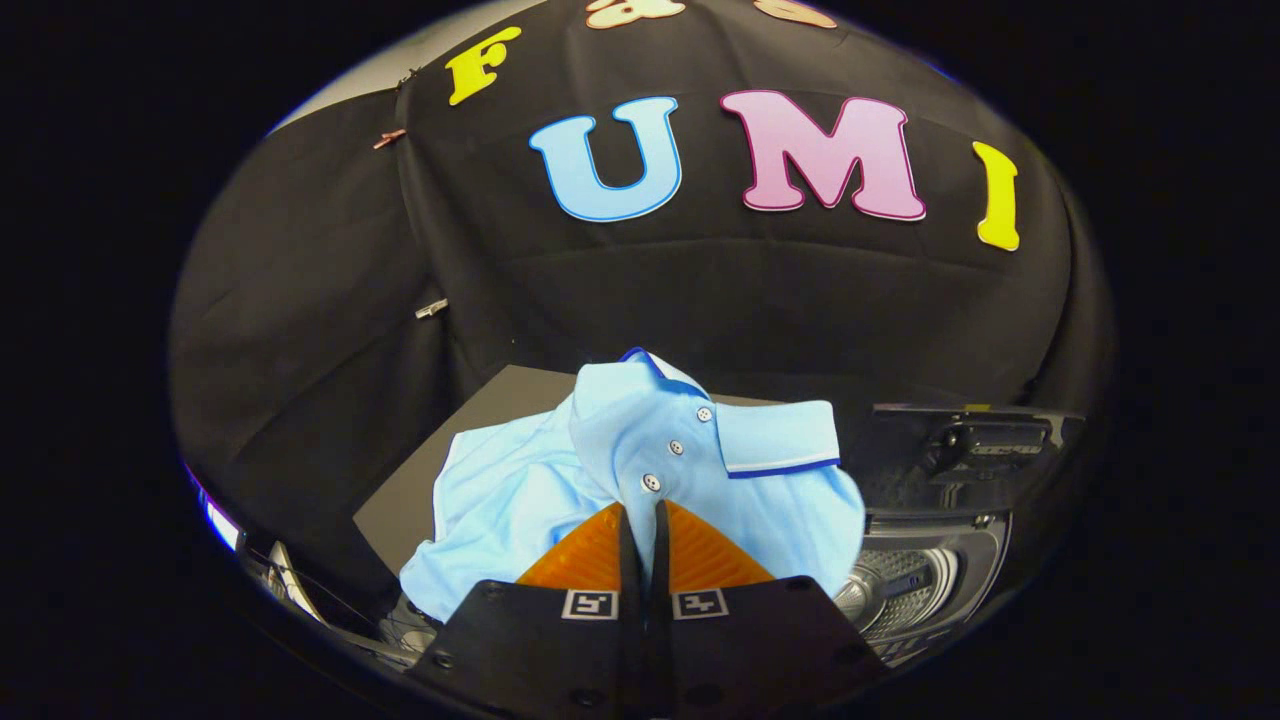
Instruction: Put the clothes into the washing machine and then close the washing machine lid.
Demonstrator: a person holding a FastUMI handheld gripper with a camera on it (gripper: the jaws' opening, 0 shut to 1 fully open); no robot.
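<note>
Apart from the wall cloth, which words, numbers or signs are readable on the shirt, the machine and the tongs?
None can be read.
shirt: no text visible.
washing machine: marking on its dark top too blurred to read.
tongs, shut on the shirt: square coded markers, no words.

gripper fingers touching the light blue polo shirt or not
Touching: the gripper view shows the gripper shut on the light blue polo shirt, its placket pinched between both fingers.
</note>
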